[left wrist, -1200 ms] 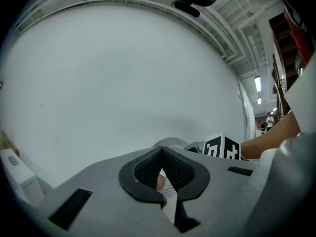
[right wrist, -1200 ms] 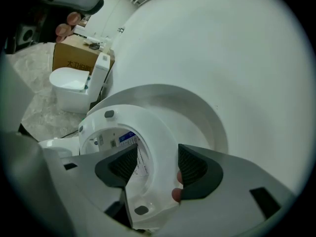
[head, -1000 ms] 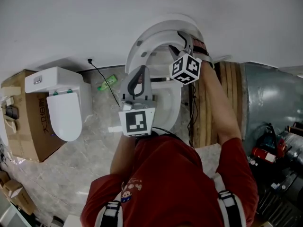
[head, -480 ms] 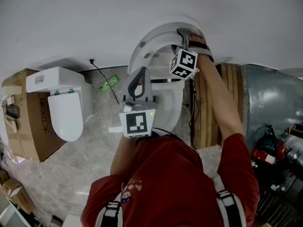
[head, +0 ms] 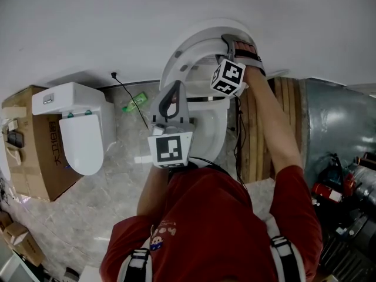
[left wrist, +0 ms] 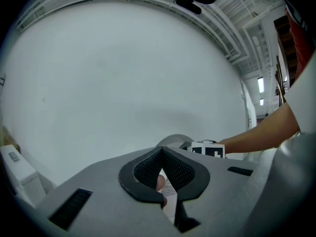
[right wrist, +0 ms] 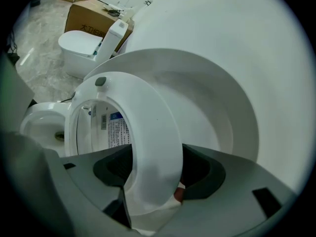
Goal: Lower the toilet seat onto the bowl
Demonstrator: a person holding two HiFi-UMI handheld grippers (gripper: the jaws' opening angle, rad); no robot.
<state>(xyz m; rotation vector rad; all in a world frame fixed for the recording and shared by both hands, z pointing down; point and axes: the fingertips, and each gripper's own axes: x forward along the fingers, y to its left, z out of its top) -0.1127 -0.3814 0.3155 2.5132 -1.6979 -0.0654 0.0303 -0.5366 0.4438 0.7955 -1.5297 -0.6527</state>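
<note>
White wall [head: 117, 16], right hand-held gripper [right wrist: 158, 171] pinching toilet seat [right wrist: 150, 107], left hand-held gripper [left wrist: 161, 152] pressed together, label [right wrist: 117, 132] illegible

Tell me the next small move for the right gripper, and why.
Probably swing the right gripper forward and down, drawing the toilet seat away from the lid and toward the bowl. Its jaws are clamped across the seat's ring, the seat stands upright just in front of the raised lid, and the bowl below is uncovered.
</note>
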